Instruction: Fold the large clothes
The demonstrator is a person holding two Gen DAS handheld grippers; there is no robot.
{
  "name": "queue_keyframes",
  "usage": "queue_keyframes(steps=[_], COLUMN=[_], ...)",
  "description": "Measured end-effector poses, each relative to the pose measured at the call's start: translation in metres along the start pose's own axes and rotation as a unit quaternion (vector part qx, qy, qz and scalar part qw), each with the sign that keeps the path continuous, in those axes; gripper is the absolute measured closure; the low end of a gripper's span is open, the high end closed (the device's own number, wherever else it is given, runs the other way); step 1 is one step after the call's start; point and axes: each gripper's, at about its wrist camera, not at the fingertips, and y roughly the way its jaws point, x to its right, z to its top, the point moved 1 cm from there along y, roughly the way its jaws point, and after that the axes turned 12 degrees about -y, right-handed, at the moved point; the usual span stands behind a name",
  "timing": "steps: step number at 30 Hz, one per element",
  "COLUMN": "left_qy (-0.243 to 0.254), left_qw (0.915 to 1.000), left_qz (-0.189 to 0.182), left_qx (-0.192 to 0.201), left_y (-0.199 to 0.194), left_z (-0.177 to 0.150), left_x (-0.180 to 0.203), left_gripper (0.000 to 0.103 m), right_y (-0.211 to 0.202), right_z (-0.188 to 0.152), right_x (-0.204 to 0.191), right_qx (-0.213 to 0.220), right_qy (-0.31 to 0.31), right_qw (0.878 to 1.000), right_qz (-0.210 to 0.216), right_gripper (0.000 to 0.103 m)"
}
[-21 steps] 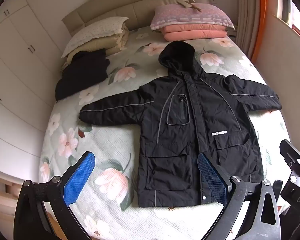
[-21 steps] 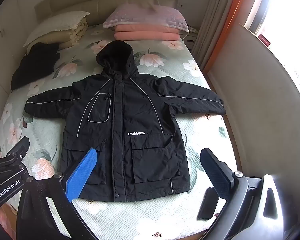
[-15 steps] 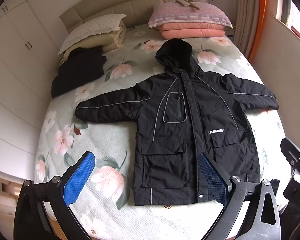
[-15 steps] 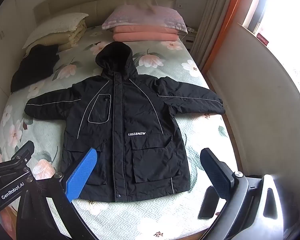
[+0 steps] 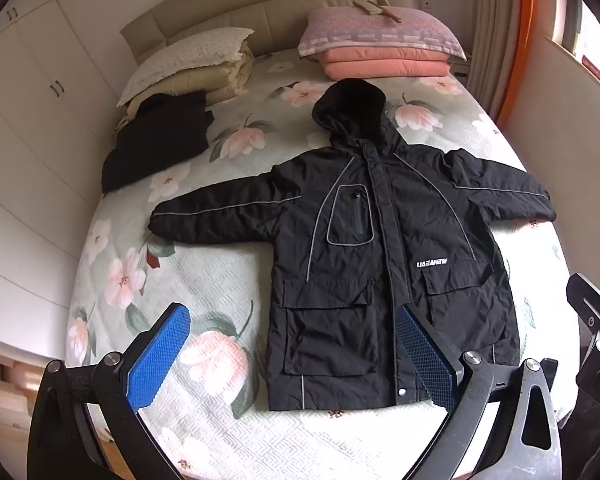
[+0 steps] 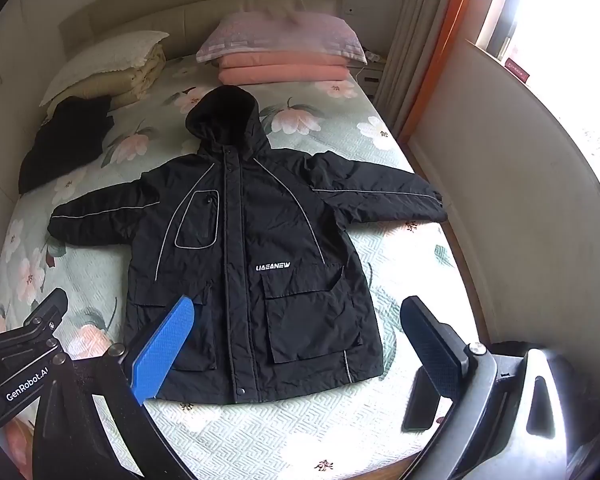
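A black hooded jacket [image 5: 384, 248] lies flat, front up, on the floral bed, sleeves spread out to both sides and hood pointing to the headboard; it also shows in the right wrist view [image 6: 244, 248]. My left gripper [image 5: 292, 354] is open and empty, held above the hem's left half. My right gripper [image 6: 300, 344] is open and empty, held above the hem's right half. Neither touches the jacket.
A folded black garment [image 5: 156, 144] lies at the bed's far left by a stack of cream bedding [image 5: 196, 68]. Pink bedding with a pillow [image 5: 384, 48] is at the head. White wardrobes [image 5: 24, 128] stand left, a wall and window sill [image 6: 520, 168] right.
Both grippers have drawn back and risen slightly, so the jacket sits a little farther up in both views. The jacket has not moved.
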Motion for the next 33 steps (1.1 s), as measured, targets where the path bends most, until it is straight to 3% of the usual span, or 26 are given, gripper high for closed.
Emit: queue_keyframes(steps=[20, 33], left_qy=[0.003, 0.010], left_qw=[1.0000, 0.9993], left_qz=[-0.008, -0.035], left_qx=[-0.002, 0.002], left_y=[0.007, 0.016], left_z=[-0.001, 0.004], left_x=[-0.004, -0.014], left_gripper=[0.001, 0.001], right_y=[0.000, -0.013], right_z=[0.002, 0.010], right_x=[-0.012, -0.003], right_qx=[0.001, 0.010], right_qy=[0.009, 0.033], right_qw=[1.000, 0.998], right_qz=[-0.010, -0.057], right_gripper=[0.000, 0.000])
